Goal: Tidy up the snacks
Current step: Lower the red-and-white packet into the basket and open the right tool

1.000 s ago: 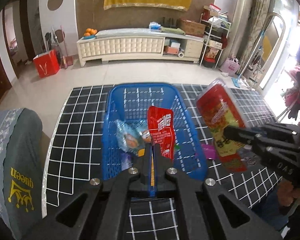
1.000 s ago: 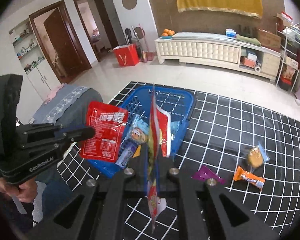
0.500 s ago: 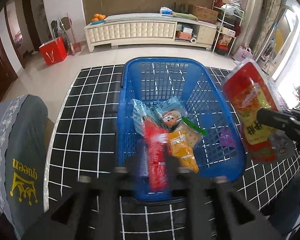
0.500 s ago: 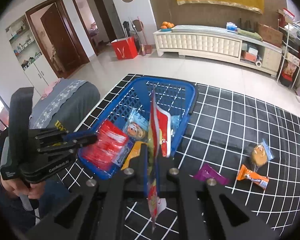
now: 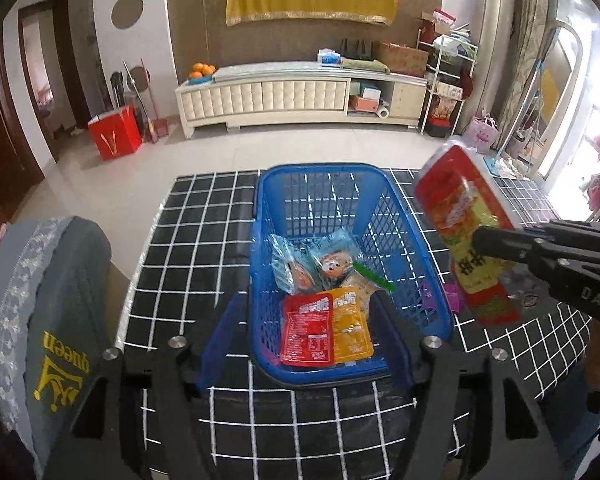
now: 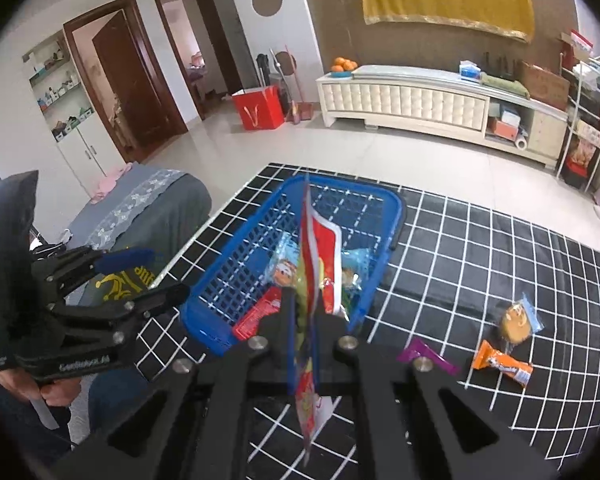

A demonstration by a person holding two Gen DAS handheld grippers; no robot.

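The left gripper [image 5: 306, 320] is hanging over the near end of the blue basket [image 5: 260, 216], its jaws having just been opening and now standing well apart with nothing between them. The small red packet [image 5: 306, 330] is lying flat on the basket floor beside an orange packet [image 5: 350, 326], which suggests a release straight above the basket so that the snack would land inside. The right gripper [image 6: 304, 320] is waiting beside the basket, pinched tight on a long red snack bag [image 5: 466, 236] by its lower half, probably so it can follow next. Three more snacks are lying on the black grid mat [image 6: 480, 240]: a purple wrapper [image 6: 426, 356], an orange wrapper [image 6: 502, 364] and a clear-wrapped pastry [image 6: 518, 318]. In the right wrist view the bag is showing edge-on and hiding much of the basket's contents; the packets under the blue ones are hard to identify.
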